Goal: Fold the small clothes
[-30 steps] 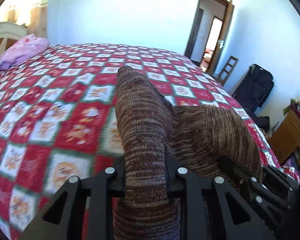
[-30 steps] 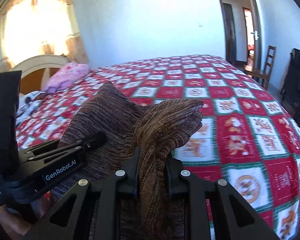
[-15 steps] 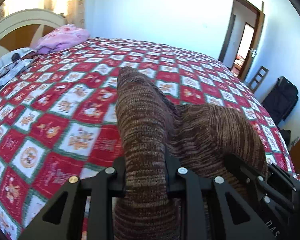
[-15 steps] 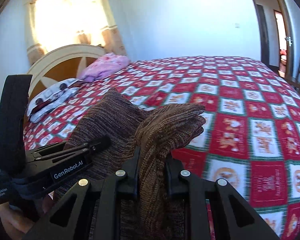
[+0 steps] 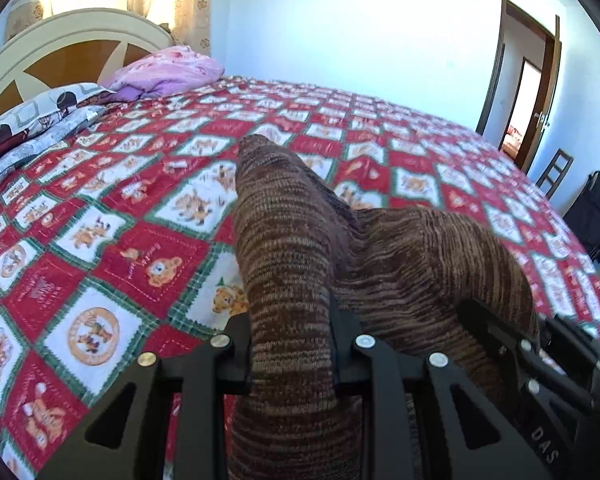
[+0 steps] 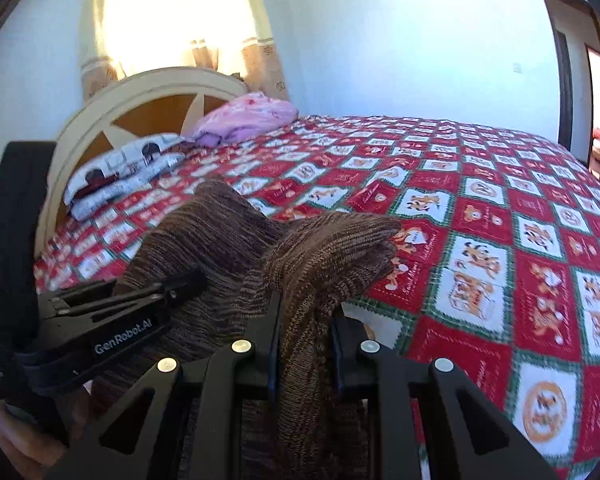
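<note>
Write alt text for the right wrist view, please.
A black claw pinches a bunched brown knit garment above a bed with a red patchwork quilt. A second claw at left grips the same garment; pillows, a headboard and a sunlit curtain lie behind.

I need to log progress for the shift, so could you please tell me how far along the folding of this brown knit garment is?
Early stage. Done: both ends are picked up. The left gripper and the right gripper are each shut on a bunch of the brown knit garment. In hand: it hangs bunched between them above the red patterned bedspread. Left: laying it flat and making every fold; no folded piece is visible.
</note>
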A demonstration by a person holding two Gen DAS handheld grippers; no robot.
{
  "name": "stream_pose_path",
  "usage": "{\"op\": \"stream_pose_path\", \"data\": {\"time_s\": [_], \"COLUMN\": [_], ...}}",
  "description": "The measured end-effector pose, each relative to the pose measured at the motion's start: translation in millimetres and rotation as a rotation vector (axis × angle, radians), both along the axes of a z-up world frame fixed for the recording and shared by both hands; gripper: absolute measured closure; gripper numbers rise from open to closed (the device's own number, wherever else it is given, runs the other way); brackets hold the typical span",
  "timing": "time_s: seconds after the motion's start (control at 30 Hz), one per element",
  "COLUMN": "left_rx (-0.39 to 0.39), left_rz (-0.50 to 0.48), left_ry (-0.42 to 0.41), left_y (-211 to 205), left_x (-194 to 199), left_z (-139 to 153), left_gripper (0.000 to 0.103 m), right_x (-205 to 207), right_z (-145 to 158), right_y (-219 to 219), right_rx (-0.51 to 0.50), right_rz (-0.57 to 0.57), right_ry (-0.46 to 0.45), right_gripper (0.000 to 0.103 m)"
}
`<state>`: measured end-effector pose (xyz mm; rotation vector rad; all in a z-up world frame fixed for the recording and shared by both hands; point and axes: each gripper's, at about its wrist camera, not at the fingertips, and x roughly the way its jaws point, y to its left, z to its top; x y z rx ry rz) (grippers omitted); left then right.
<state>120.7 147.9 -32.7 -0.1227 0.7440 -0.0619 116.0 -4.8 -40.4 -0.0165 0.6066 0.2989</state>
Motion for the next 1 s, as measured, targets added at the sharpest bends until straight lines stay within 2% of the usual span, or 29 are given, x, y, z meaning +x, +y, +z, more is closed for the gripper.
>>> {"op": "stream_pose_path", "data": {"time_s": [0.07, 0.13, 0.33, 0.37, 0.4, 0.47, 0.53, 0.57, 0.67, 0.73, 0.8, 0.83, 0.87, 0.9, 0.93, 1.0], "left_rx": [-0.012, -0.048, -0.151, -0.182, -0.215, -0.282, -0.355, -0.384, -0.426, -0.451, -0.461, -0.451, -0.434, -0.430, -0.432, -0.448], "left_rz": [0.013, 0.026, 0.031, 0.035, 0.040, 0.033, 0.020, 0.017, -0.023, -0.056, -0.079, -0.079, -0.077, -0.077, -0.076, -0.098], "left_ry": [0.036, 0.053, 0.115, 0.130, 0.148, 0.167, 0.162, 0.153, 0.129, 0.143, 0.174, 0.159, 0.135, 0.134, 0.136, 0.146], "left_y": [3.7, 9.7, 23.7, 28.6, 35.1, 45.7, 56.9, 61.1, 60.6, 55.0, 46.0, 42.8, 39.0, 36.9, 34.8, 30.4], "left_x": [4.9, 5.9, 14.0, 14.6, 14.1, 4.8, -11.9, -22.0, -52.5, -64.4, -74.2, -78.8, -84.8, -85.4, -86.7, -87.8], "left_z": [-14.2, -23.6, -28.9, -30.1, -30.8, -28.9, -24.4, -22.4, -21.7, -26.0, -34.2, -35.4, -35.3, -35.4, -35.3, -33.6], "left_gripper": [0.076, 0.074, 0.057, 0.051, 0.046, 0.046, 0.044, 0.039, 0.038, 0.038, 0.039, 0.039, 0.039, 0.039, 0.040, 0.047], "right_x": [13.5, 25.0, 41.5, 42.6, 42.8, 39.4, 23.7, 16.3, -8.3, -21.5, -28.7, -32.5, -35.4, -39.1, -43.0, -48.8], "right_z": [-15.3, -24.4, -36.7, -37.9, -38.7, -40.2, -40.5, -41.3, -46.4, -49.3, -49.2, -48.6, -48.3, -48.1, -48.6, -49.5], "right_y": [-1.1, -9.8, -26.6, -30.7, -34.4, -48.5, -64.9, -69.4, -75.8, -72.0, -63.8, -58.2, -55.5, -51.4, -49.3, -50.4], "right_rx": [-0.029, 0.012, 0.116, 0.140, 0.158, 0.216, 0.308, 0.330, 0.353, 0.347, 0.296, 0.262, 0.240, 0.215, 0.209, 0.248], "right_rz": [-0.006, -0.018, -0.023, -0.022, -0.026, -0.035, -0.012, -0.002, 0.019, 0.029, 0.032, 0.034, 0.032, 0.024, 0.017, 0.008], "right_ry": [0.034, 0.094, 0.209, 0.225, 0.240, 0.279, 0.300, 0.302, 0.296, 0.273, 0.267, 0.266, 0.264, 0.260, 0.263, 0.285], "right_gripper": [0.083, 0.083, 0.080, 0.074, 0.062, 0.048, 0.048, 0.045, 0.043, 0.043, 0.043, 0.043, 0.047, 0.056, 0.060, 0.078]}}
